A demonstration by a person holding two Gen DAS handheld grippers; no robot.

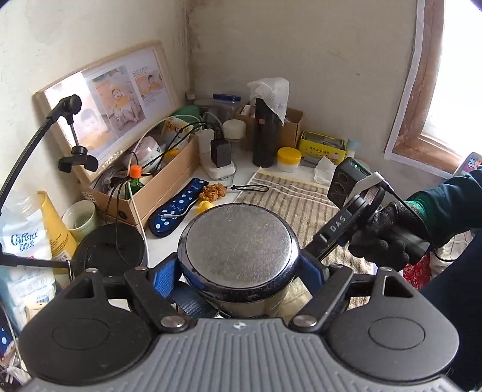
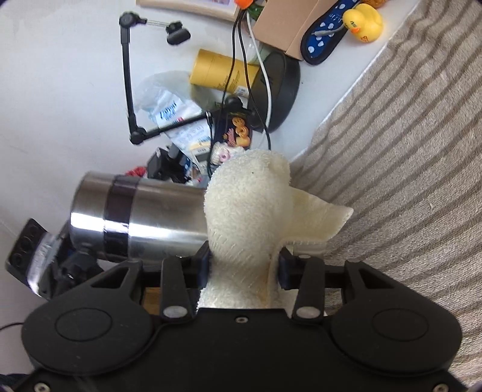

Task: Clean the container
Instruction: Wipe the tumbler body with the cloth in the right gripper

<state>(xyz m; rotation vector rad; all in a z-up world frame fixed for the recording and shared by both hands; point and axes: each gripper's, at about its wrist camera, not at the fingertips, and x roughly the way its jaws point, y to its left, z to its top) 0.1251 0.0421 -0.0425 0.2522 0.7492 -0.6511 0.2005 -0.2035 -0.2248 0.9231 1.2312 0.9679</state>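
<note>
Steel container [image 2: 141,220] lying level, base toward left wrist camera; left jaws clamped on it, right jaws on cloth [image 2: 250,205].

"DAS" on the right tool [image 1: 337,226]; perhaps "xin" on the dotted sock [image 1: 177,208].

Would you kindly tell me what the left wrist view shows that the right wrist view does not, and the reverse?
Only the left wrist view shows the gloved hand holding the right claw, the photo frame, the window and the yellow tin. It sees the steel container end-on, clamped in the left claw.

Only the right wrist view shows the cream cloth gripped in the right claw, pressed over the container's end, and its steel side with a black band.

Both show the container, the striped towel, the rubber duck and the blue dotted pouch.
</note>
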